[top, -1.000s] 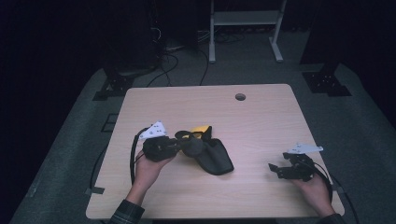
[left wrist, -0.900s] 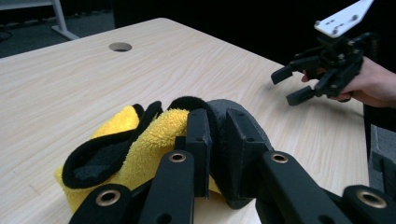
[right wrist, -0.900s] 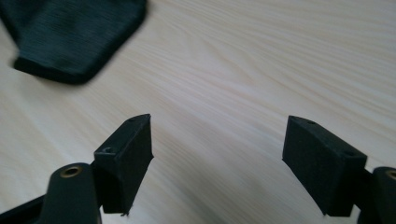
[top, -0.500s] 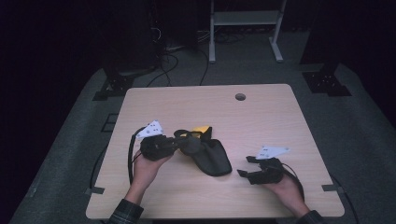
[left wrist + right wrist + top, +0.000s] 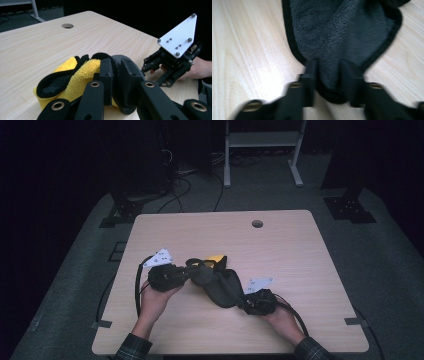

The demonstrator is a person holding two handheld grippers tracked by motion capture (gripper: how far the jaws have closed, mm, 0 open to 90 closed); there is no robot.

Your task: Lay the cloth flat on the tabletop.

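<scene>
A fleece cloth (image 5: 223, 287), dark grey with a black border and a yellow side (image 5: 216, 259), lies bunched at the table's front middle. My left gripper (image 5: 192, 270) is shut on its left edge; in the left gripper view the jaws (image 5: 116, 65) pinch the grey fold beside the yellow fleece (image 5: 82, 71). My right gripper (image 5: 245, 302) sits at the cloth's lower right corner. Its jaws have just been closing, and in the right gripper view they (image 5: 328, 67) pinch the grey cloth (image 5: 337, 30) by its bordered corner. The right gripper (image 5: 154, 72) also appears in the left gripper view.
The light wooden table (image 5: 290, 250) has a round cable hole (image 5: 257, 224) near its far edge. On the dark floor behind it are cables (image 5: 192, 175) and a white metal frame (image 5: 260, 145). Bare wood surrounds the cloth on all sides.
The right hand has slid left from the table's right side to the cloth, and its jaws have closed on the cloth's corner. The left hand and its grip stayed put.
</scene>
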